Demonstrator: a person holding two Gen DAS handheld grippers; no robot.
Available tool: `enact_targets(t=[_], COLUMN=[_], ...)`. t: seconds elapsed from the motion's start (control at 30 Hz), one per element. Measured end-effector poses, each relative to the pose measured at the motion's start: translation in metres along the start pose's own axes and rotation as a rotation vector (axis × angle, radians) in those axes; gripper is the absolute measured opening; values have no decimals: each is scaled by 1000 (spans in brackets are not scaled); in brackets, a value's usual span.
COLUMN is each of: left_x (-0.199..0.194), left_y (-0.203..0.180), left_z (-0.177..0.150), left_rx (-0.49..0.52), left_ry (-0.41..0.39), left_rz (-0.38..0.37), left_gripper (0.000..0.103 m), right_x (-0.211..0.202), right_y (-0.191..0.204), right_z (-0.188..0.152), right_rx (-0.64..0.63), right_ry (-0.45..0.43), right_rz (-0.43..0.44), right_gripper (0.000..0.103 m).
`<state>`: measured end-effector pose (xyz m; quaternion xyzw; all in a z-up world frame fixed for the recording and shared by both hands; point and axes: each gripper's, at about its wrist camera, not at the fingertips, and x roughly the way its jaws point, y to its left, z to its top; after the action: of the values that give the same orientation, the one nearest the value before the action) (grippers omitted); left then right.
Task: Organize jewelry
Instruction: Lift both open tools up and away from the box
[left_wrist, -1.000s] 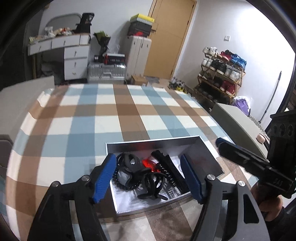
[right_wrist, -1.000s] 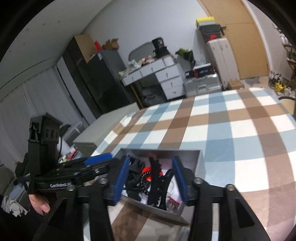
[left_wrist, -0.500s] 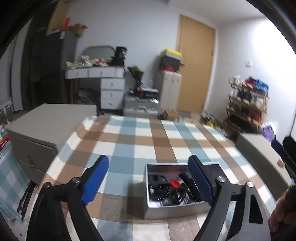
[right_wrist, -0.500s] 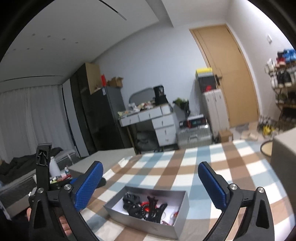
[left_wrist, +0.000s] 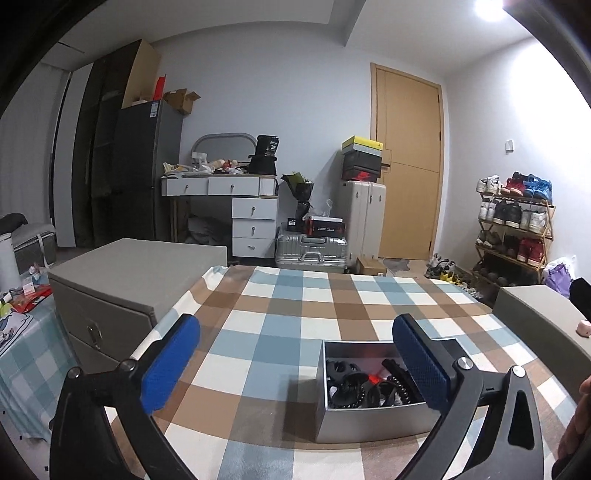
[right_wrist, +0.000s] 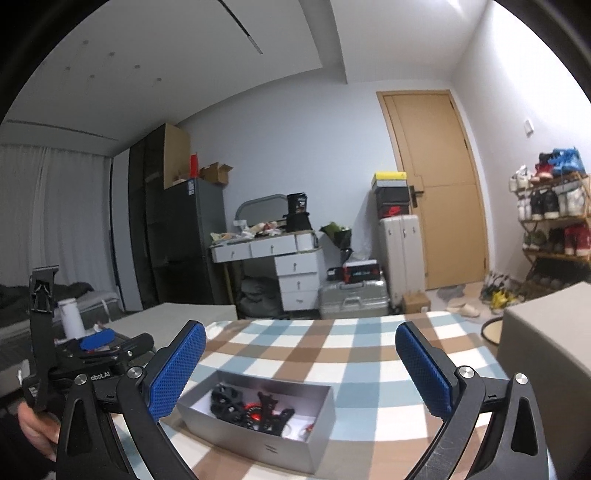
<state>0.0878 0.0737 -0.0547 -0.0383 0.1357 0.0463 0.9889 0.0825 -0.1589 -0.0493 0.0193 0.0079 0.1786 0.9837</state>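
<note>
A silver open box (left_wrist: 369, 421) sits on the checked tablecloth (left_wrist: 295, 295), holding a tangle of black hair clips and beaded bands (left_wrist: 351, 386) around something red (left_wrist: 373, 378). My left gripper (left_wrist: 295, 325) hovers short of the box; its jaws are opening with nothing between them, and its right finger overlaps the box's right end. In the right wrist view the same box (right_wrist: 255, 434) and its black pieces (right_wrist: 258, 408) lie low between the fingers of my right gripper (right_wrist: 301, 330), which is open and empty above the cloth. The left gripper's body (right_wrist: 92, 345) shows at far left.
Grey cabinets flank the table, one on the left (left_wrist: 129, 269) and one on the right (left_wrist: 535, 306). Beyond are a white drawer desk (left_wrist: 236, 206), silver suitcases (left_wrist: 314, 251), a shoe rack (left_wrist: 517, 229) and a wooden door (left_wrist: 410, 166). A hand (left_wrist: 576, 424) enters at the right edge.
Both grippers have drawn back from over the box and tilted up toward the room. Their jaws have spread wide. The box now appears smaller and lower in both views.
</note>
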Motion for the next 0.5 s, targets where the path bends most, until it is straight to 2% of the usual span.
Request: enact_targets(t=[0.27,0.5], left_x=[1,4], left_y=[-5,-4], left_z=[-15,-23], left_rx=[58,47], left_ry=[-1,16], left_rz=[25,30], left_gripper=[102,102], right_x=[7,18], right_y=[0,-4], right_z=[-19,-37], right_rx=[-54,-57], right_ry=[32,97], right_rz=[-35,-45], right_gripper=[103,103])
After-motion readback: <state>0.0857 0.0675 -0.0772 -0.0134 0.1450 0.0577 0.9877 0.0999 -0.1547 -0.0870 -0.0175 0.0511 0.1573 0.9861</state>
